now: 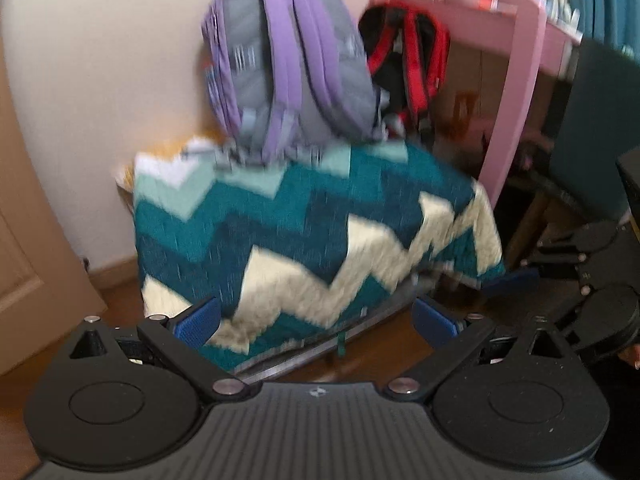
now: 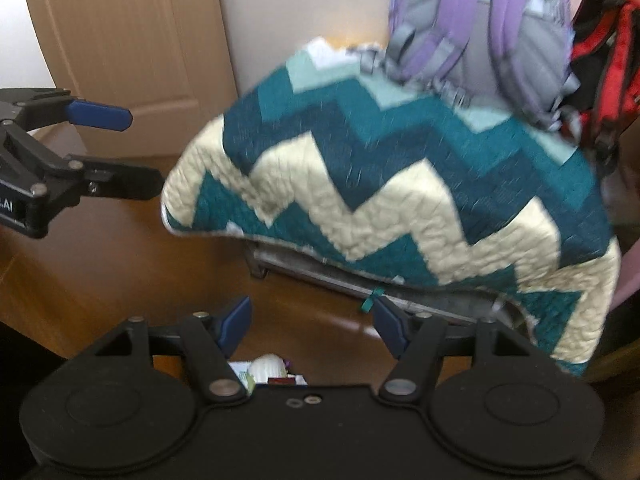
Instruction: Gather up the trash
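We hold both grippers above a wooden floor [image 2: 120,264], pointing down toward a low piece of furniture draped in a quilt [image 1: 304,232] with a teal, pale green and cream zigzag. The left gripper [image 1: 316,320] has its blue-padded jaws spread wide, with nothing between them but the quilt's lower edge and floor beyond. The right gripper [image 2: 316,324] also stands open and empty; its blue pads frame bare floor and the grey frame [image 2: 320,268] under the quilt.

The trash [image 2: 272,370] shows only in the right wrist view: a small cluster on the floor just at the gripper's base, below the jaws and untouched. We make out a pale ribbed round piece, something green and a red-and-white scrap (both views are blurred, so what these are we cannot tell).

A purple and grey backpack [image 1: 288,72] rests on top of the quilt against the cream wall [image 1: 120,80], and a red and black backpack [image 1: 408,56] stands just beside it, next to a pink desk [image 1: 516,92]. A wooden door [image 2: 120,40] stands to the left.
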Action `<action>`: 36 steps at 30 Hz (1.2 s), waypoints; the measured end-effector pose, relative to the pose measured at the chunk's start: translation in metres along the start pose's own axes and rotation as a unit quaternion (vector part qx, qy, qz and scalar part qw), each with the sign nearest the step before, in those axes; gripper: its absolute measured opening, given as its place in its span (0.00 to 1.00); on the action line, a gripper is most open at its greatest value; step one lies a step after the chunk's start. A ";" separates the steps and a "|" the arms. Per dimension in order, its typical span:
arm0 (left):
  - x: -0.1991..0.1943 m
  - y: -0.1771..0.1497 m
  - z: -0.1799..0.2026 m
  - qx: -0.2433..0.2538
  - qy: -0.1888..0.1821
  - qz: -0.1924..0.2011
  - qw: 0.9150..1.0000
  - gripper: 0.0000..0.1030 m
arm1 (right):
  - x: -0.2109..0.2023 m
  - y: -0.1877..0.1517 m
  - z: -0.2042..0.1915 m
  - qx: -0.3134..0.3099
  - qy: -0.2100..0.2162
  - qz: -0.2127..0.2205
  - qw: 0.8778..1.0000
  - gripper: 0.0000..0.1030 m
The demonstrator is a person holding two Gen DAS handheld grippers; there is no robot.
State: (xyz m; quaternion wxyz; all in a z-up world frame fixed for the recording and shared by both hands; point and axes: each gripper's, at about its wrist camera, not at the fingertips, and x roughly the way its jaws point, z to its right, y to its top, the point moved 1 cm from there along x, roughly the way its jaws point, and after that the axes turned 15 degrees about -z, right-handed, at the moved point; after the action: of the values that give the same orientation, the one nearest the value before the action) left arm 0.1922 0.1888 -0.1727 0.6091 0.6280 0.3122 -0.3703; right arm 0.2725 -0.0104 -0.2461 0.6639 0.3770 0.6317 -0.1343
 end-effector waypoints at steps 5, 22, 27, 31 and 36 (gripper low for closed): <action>0.059 -0.022 -0.022 0.011 -0.003 -0.034 0.999 1.00 | 0.063 0.002 0.003 -0.002 0.020 -0.056 0.998 0.65; 0.267 -0.099 -0.060 -0.094 -0.022 -0.236 0.967 1.00 | 0.241 -0.023 -0.010 -0.078 0.081 -0.209 0.971 0.65; 0.314 -0.117 -0.063 -0.152 -0.031 -0.293 0.943 1.00 | 0.279 -0.034 -0.013 -0.085 0.109 -0.245 0.960 0.64; 0.348 -0.129 -0.060 -0.171 -0.041 -0.325 0.929 1.00 | 0.305 -0.039 -0.014 -0.088 0.118 -0.259 0.955 0.64; 0.378 -0.139 -0.053 -0.185 -0.047 -0.350 0.917 1.00 | 0.330 -0.046 -0.011 -0.085 0.125 -0.273 0.950 0.64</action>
State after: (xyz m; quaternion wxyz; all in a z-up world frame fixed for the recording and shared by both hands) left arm 0.2797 0.2278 -0.5674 0.5599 0.3369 0.5461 -0.5243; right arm 0.2887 0.0644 -0.5707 0.5475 0.1461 0.7973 -0.2079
